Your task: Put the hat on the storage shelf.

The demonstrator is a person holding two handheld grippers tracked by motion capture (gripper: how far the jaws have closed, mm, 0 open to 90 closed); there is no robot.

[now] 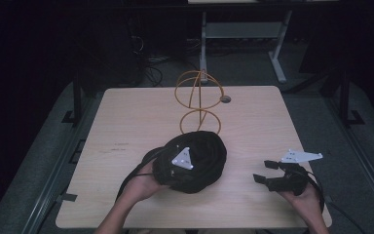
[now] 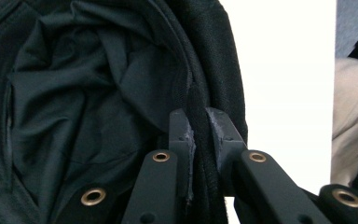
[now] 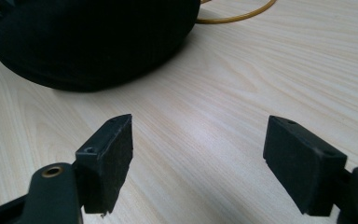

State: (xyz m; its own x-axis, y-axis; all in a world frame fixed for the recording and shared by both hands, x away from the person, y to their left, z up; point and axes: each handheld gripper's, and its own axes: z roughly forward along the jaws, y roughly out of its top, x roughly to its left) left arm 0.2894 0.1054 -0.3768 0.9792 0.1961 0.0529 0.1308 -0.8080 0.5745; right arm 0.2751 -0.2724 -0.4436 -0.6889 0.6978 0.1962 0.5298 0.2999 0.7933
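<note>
Hat (image 1: 199, 158), black and round, lies on a pale wooden table (image 1: 126, 126), near the middle of its front half. The left gripper (image 2: 200, 135) has its jaws closed on the hat's rim: in the left gripper view the two pads pinch a thick corded edge, with rumpled dark lining cloth beyond it. From the high view, the left gripper (image 1: 175, 165) lies over the hat's left side, its grey three-cornered plate on top. The right gripper (image 3: 198, 158) rests on the table to the right, well apart from the hat, jaws wide open and holding nothing; in the high view this right gripper (image 1: 265, 171) points toward the hat.

Behind the hat stands a stand (image 1: 198, 100) of thin orange wire bent into hoops, one ring flat on the table, a rounder cage above.

The work looks like lifting the hat toward that stand. To do it well, keep the pinch on the firm corded rim, not the loose lining, which would slip. The hat is soft felt-like cloth and may sag, so the free gripper could steady the far rim.
</note>
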